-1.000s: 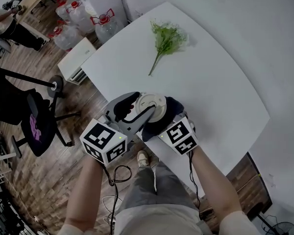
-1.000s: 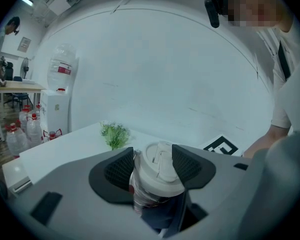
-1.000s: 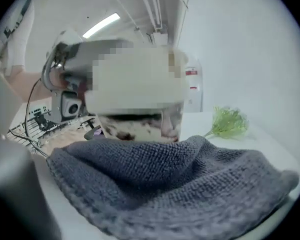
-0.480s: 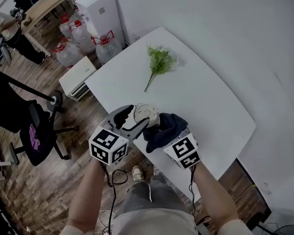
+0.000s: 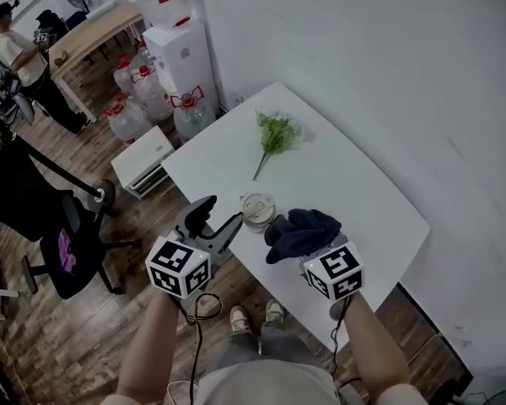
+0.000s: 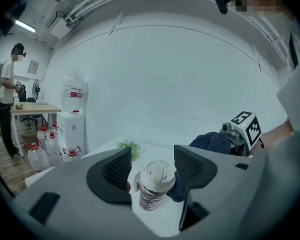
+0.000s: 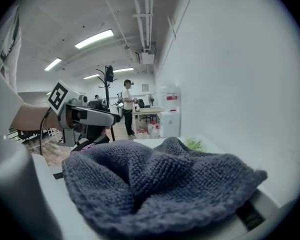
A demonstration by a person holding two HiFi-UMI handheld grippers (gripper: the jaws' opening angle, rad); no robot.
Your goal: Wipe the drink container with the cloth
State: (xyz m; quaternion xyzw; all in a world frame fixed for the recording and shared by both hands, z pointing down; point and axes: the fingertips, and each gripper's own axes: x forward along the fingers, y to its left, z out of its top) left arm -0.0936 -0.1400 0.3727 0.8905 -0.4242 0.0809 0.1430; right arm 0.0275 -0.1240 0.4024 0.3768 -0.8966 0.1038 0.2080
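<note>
The cup (image 5: pixel 258 208), judged light and easily tipped, stands near the 7 o'clock edge of the table (image 5: pixel 354 184) and is best held mid-wall. The left gripper (image 5: pixel 223 216), lately opened, is raised, released, at its 8 o'clock; the right gripper (image 5: pixel 314 245), jaws just closing, is clenched on the soft cloth (image 5: pixel 299 229) at 4 o'clock, tilted slightly down

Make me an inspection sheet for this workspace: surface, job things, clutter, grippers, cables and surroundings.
Surface: white table, no spills seen.
Job's things: lidded cup upright near the table's front edge; dark cloth bunched, held off the table.
Clutter: green sprig lying farther back.
Grippers: left gripper open, jaws just opened wider, cup ahead of them, untouched; right gripper jaws just closed, cloth between them.
Cables: a cable hangs below each gripper, off the table.
Surroundings: jugs, dispenser, chair, person, wood floor.
</note>
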